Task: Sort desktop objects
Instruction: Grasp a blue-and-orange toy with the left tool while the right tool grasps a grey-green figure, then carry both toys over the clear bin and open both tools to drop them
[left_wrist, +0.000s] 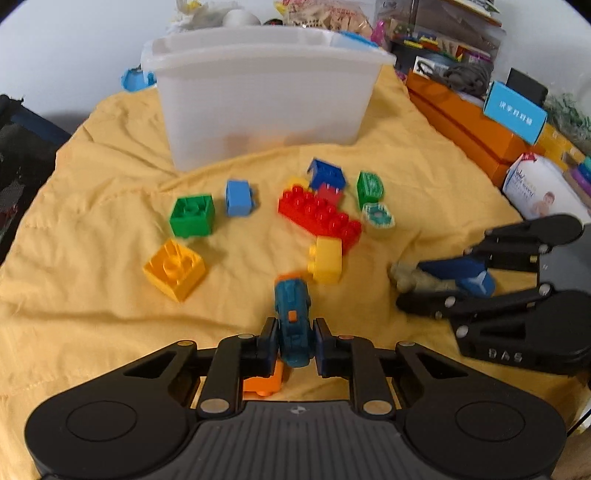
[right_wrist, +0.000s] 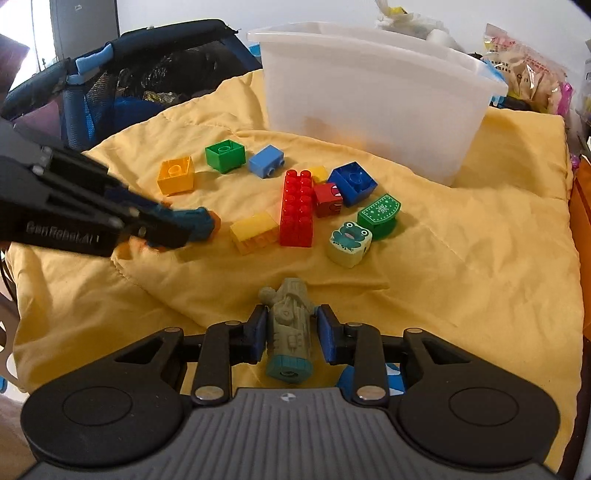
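Left wrist view: left gripper (left_wrist: 295, 341) clenched on teal toy (left_wrist: 292, 325); right gripper (right_wrist: 291, 330) clenched on grey-green toy (right_wrist: 290, 325). Both held low over yellow cloth (left_wrist: 92, 314), short of translucent bin (left_wrist: 266, 99). Blocks loose on cloth (red brick (right_wrist: 296, 208), frog cube (right_wrist: 349, 240)); sorting judged mostly outstanding. Legible: "GenRobot.AI" on left gripper.

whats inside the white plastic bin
The white bin has frosted walls, and both views look at it from the side, so its inside is mostly hidden. Only a faint orange blur shows through low on the front wall; what it is cannot be told.
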